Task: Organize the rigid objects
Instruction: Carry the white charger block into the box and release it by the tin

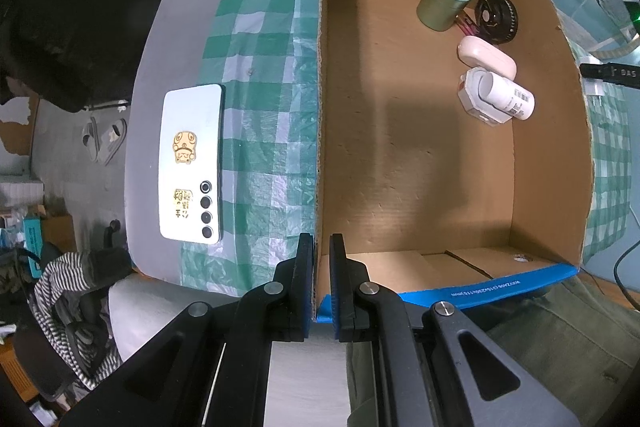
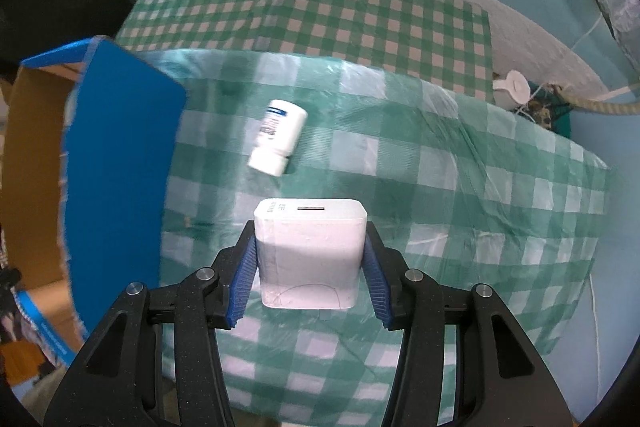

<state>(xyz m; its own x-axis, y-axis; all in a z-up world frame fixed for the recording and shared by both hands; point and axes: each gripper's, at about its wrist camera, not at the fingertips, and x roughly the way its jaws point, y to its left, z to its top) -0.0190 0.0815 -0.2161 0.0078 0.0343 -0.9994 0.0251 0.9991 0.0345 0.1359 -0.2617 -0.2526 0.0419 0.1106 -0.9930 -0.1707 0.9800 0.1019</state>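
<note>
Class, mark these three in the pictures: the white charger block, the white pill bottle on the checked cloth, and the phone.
white charger block (image 2: pixel 310 259), right wrist view, front face.
white pill bottle (image 2: pixel 278 135), right wrist view, labelled body.
phone (image 1: pixel 192 163), left wrist view, back panel.

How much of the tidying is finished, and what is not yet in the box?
Done: a green tin, black fan, pink case and white bottle lie in the cardboard box. In hand: the right gripper holds a white charger. Left: a bottle and a phone on the table.
</note>
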